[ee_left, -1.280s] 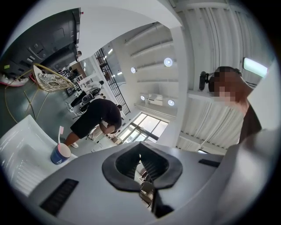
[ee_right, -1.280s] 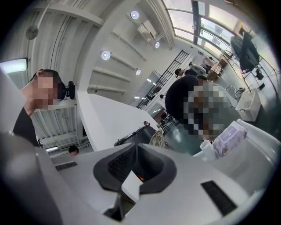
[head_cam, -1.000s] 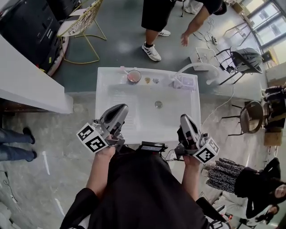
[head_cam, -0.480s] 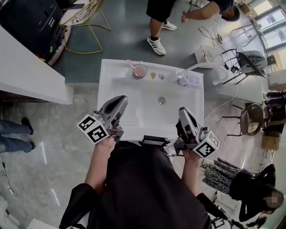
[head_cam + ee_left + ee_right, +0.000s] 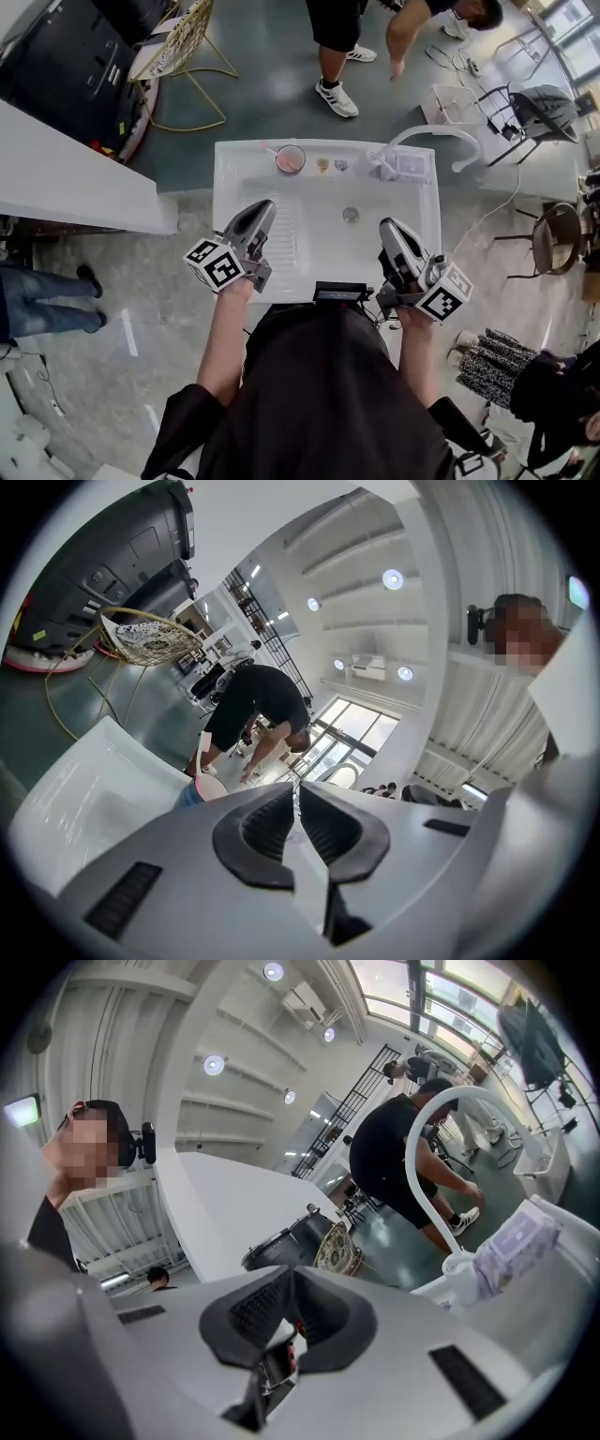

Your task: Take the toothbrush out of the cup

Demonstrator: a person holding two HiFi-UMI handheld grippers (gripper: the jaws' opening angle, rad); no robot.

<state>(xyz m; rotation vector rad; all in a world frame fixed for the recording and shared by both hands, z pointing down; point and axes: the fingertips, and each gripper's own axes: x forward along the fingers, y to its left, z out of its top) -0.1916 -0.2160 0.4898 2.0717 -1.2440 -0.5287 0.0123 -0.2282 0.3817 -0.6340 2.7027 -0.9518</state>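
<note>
Head view: the left tongs (image 5: 263, 210) and the right tongs (image 5: 390, 229) hang side by side above the near half of a white sink (image 5: 227, 184), both pointing toward its back ledge. Neither touches the sink or anything on it. In the left gripper view the two dark ribbed pads of the left tongs (image 5: 296, 801) are pressed together with nothing between them. The right gripper view shows the same for the right tongs (image 5: 290, 1284): pads closed against each other and empty.

The pink cup (image 5: 290, 159) stands on the back ledge of the sink, left of centre and well apart from both tongs. The toothbrush (image 5: 268, 148) is in it, with what looks like a pale handle leaning out over the rim to the left; in the left gripper view the handle (image 5: 205, 748) rises above the cup (image 5: 197, 793) just beyond the closed pads.

Two small items (image 5: 331, 165) sit on the ledge right of the cup, then a clear packet (image 5: 405, 165) beside the arched white tap (image 5: 424, 138). A person in dark shorts (image 5: 336, 26) bends over beyond the sink
</note>
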